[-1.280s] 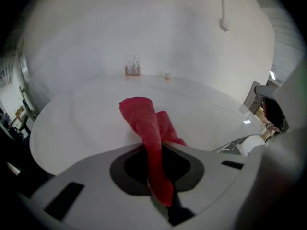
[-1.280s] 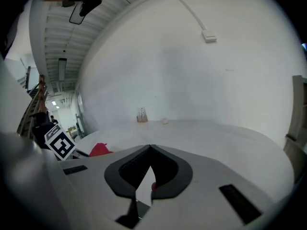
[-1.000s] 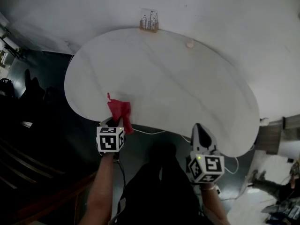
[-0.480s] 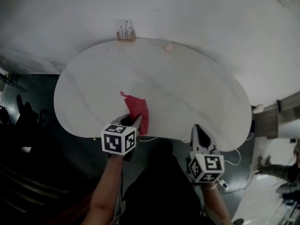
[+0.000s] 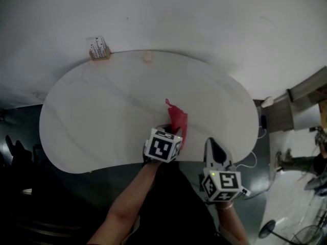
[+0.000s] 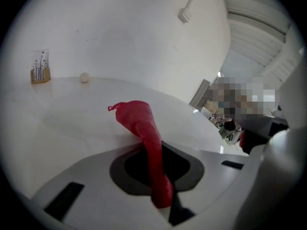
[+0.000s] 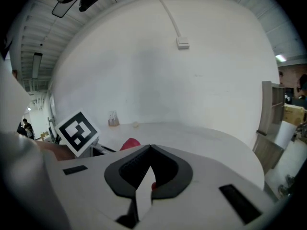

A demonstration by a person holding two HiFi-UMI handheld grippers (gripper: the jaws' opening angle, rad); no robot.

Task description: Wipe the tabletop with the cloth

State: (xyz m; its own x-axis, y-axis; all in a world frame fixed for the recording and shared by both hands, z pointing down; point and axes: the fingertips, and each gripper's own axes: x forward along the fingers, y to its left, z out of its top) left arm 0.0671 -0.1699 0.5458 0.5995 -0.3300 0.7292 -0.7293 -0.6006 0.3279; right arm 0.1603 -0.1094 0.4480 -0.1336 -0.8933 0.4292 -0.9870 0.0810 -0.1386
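While the left fingers [image 6: 96, 171] are shut tight on the near end of the red cloth [image 5: 178, 120], the rest of it lies on the worktop [image 5: 102, 116], its long way pointing from the fingers toward 12 o'clock. The right fingers [image 7: 211, 176] are shut on nothing at the cloth's 4 o'clock, so the left should push.

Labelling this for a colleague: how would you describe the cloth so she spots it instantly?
On the white rounded tabletop by the wall, look near the front edge. The left gripper is shut on a cloth trailing onto the surface. It alone is red; the ball and holder at the back are pale.
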